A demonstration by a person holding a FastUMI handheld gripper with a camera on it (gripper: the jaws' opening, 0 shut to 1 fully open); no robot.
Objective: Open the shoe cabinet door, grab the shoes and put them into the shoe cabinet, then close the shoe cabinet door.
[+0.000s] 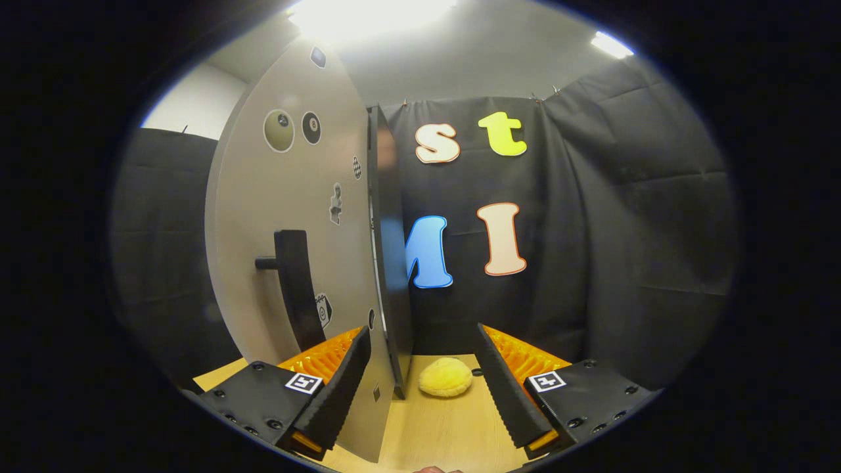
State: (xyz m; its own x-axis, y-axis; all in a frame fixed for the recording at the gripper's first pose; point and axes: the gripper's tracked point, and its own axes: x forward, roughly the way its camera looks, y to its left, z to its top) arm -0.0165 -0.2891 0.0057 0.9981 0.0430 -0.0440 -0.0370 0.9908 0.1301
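1. The pale grey flat-panel shoe cabinet door (289,217) stands swung out edge-on, rising from between the gripper's fingers toward 11 o'clock. Its thin bottom corner comes down between the fingers, close beside the left one.
2. A dark, upright bar handle on a short stub (292,289) sits low on the door face, at 10 o'clock from the fingertips. It looks rigid and easy to hook or pinch. I judge it the sound place to hold for swinging the panel. The bare edge is thin and would likely slip.
3. The door should feel stiff and fairly light, turning on its hinge rather than lifting. A steady sideways push or pull ought to serve.
4. The soft yellow fluffy slipper (445,377) lies on the light wooden worktop (433,427) just ahead of the fingers, at 12 o'clock, right beside the door's far edge. It looks plush and light and will squash under the pads. A pinch across its upper, not too deep, seems best. Whether it is one shoe or a pair I cannot quite tell from here.
5. The gripper (420,381) is spread wide and grips nothing.
6. Black cloth (644,230) hangs behind everything.
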